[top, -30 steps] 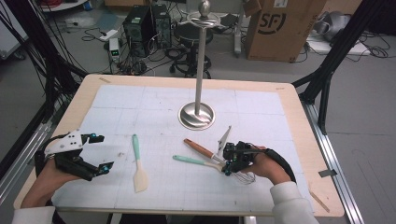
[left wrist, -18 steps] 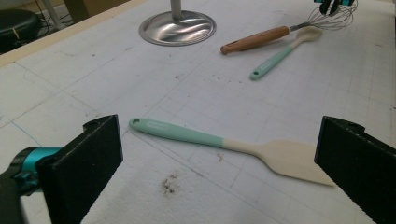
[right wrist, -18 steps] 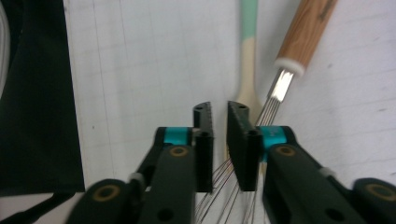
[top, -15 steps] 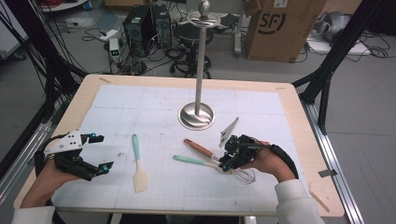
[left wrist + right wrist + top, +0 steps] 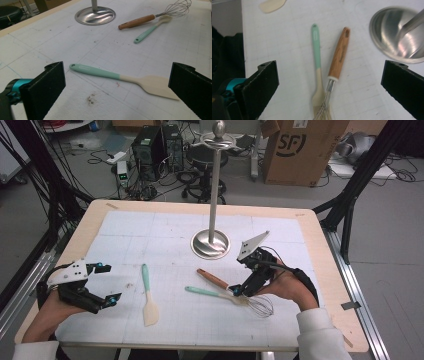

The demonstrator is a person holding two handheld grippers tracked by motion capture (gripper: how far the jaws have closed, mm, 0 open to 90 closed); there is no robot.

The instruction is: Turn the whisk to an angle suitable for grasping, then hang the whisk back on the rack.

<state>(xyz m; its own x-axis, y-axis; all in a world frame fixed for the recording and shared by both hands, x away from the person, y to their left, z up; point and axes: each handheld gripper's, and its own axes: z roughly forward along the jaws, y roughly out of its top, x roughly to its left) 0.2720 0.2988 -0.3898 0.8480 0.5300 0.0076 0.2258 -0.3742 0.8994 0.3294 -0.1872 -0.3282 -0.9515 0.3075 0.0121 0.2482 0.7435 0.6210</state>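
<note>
High view: two tongs over a white-matted worktop (image 5: pixel 320 235).
Right tongs (image 5: pixel 243 290): jaws spread wide, having just opened, nothing between them; poised above the whisk and spoon.
Whisk (image 5: pixel 235 292): brown wooden handle, wire head; flat on the mat, released.
Spoon (image 5: pixel 212 294): teal handle, pale bowl touching the whisk's wires; handles splay apart.
Left tongs (image 5: pixel 107 282): jaws spread, empty, low over the mat.
Spatula (image 5: pixel 148 296): teal handle, pale blade; just beside the left tongs.
Stand (image 5: pixel 212 242): steel pole on a round base, behind the whisk.
</note>
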